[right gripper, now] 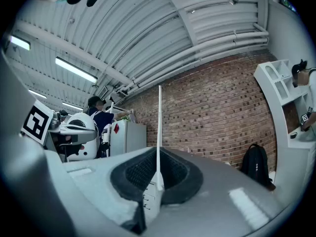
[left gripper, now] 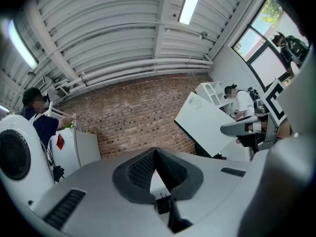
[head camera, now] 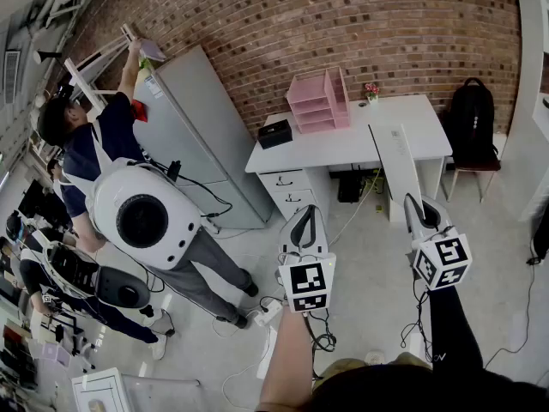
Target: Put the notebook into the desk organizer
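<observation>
We see right gripper point(head camera: 414, 204) clamped on notebook point(head camera: 395, 157) | left gripper point(head camera: 305, 213) jaws together, empty | pink organizer point(head camera: 319, 101) at 12 o'clock on table point(head camera: 343, 144)

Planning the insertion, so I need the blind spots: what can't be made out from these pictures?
- desk organizer: head view only, too small to tell if its trays are empty.
- notebook: cover label too small to read, left gripper view.
- desk: partly hidden behind the notebook, head view.
</observation>
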